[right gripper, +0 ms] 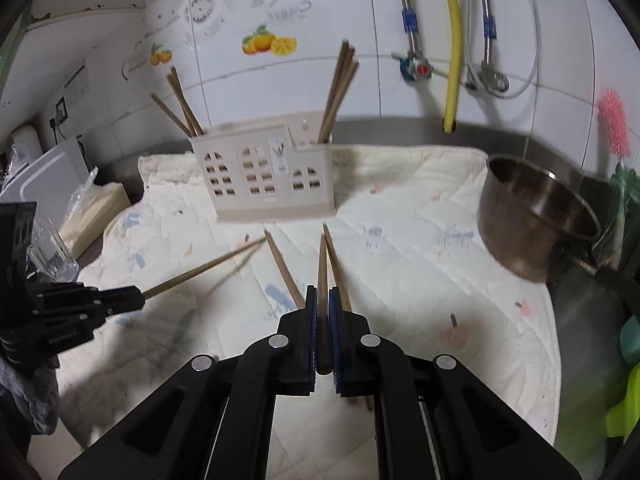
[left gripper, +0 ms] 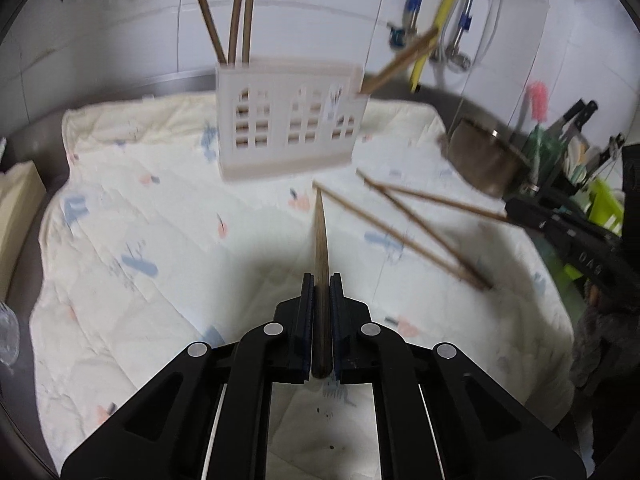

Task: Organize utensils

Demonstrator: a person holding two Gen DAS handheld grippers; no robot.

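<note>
Brown wood runs between the closed jaws of each gripper: the left gripper (left gripper: 320, 280) is clenched on one chopstick (left gripper: 320, 236) whose tip points toward the holder, and the right gripper (right gripper: 322, 292) is clenched on another chopstick (right gripper: 322, 264) in the same way. Both sticks are lifted off the cloth, short of the cream utensil holder (right gripper: 264, 184) that stands upright at the far side of the quilted mat (right gripper: 420, 260). The holder already has chopsticks standing in its left end (right gripper: 180, 100) and its right end (right gripper: 340, 88). Two loose chopsticks (right gripper: 286, 272) lie on the mat just in front of the right gripper.

The step in hand looks like carrying a gripped stick to the holder, one in each hand. The next move likely calls for tipping each stick upright, lining its tip over an open compartment from above, and letting go only once the tip is inside the rim. The two loose sticks are still to be gathered afterwards.

Further out, a steel pot (right gripper: 536, 224) sits at the mat's right edge, and hoses (right gripper: 452, 40) hang on the tiled wall behind.
</note>
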